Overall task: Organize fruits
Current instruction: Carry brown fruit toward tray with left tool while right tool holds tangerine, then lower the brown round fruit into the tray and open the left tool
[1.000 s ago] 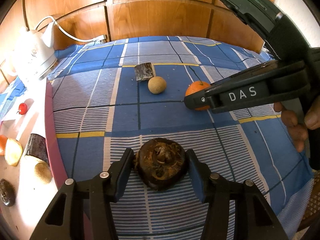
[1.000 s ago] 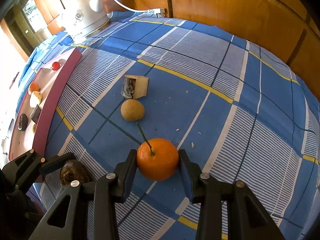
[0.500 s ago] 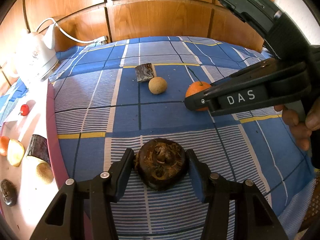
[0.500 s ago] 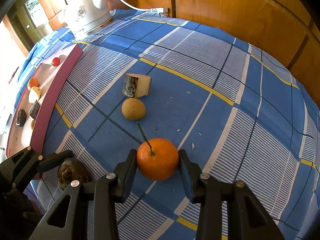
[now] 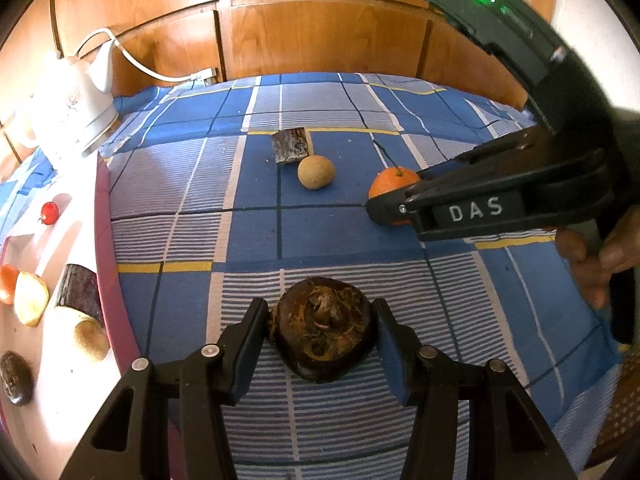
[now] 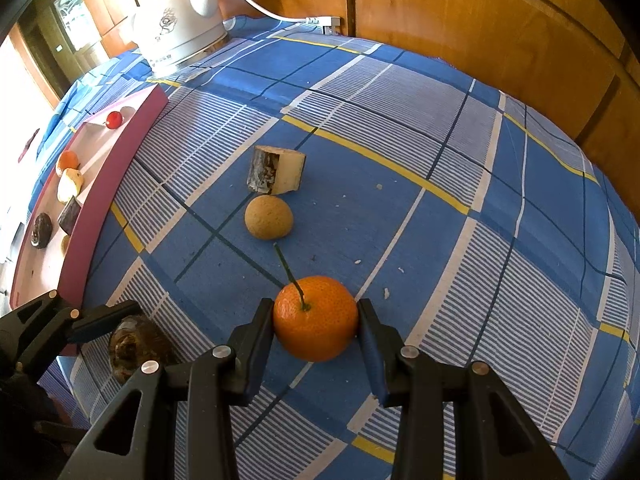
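right wrist: fingers pinch orange, angled downward.

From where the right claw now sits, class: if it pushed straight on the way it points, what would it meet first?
The right claw is already closed on the orange and points steeply down, so it would probably press that fruit into the blue checked cloth. The round tan fruit lies further ahead; depth is unclear.
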A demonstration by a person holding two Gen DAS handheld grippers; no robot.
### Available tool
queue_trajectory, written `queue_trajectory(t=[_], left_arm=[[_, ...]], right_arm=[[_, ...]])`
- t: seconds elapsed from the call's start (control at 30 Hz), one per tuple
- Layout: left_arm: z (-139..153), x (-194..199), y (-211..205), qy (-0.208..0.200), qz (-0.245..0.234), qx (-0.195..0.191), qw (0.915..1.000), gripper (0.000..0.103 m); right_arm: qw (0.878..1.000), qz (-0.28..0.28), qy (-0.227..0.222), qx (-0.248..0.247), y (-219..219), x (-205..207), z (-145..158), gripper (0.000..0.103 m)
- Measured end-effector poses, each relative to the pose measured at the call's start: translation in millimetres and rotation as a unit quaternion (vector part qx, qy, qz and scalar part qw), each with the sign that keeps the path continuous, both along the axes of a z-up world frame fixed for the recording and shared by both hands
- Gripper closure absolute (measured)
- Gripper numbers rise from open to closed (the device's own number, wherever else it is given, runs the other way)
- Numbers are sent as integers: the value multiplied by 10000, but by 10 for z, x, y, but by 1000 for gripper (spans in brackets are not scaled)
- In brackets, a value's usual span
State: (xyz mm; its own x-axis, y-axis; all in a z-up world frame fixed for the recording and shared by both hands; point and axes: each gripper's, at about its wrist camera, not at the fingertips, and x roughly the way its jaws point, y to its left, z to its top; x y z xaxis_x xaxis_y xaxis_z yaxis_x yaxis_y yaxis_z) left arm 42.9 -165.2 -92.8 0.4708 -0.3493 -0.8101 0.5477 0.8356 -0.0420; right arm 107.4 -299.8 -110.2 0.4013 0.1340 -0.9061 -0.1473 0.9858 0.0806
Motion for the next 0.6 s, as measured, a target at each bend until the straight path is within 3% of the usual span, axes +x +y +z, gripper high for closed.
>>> queue_trajectory(t=[0.17, 0.3, 0.47, 0.6], left_arm=[[240, -38, 70, -132, -13, -275, 9995, 50], [526, 46, 310, -119, 261, -688, 9972, 50], [869, 340, 866, -183, 995, -1257, 9869, 50], [894, 669, 1270, -172, 1650, -1303, 9775, 50]], right_arm=[[10000, -1, -5, -3, -2, -2, 1, 62], [10000, 4, -9, -11, -1, -5, 2, 62], [10000, -6, -4, -27, 2, -14, 8, 62], [10000, -5, -1, -47, 5, -18, 8, 62]])
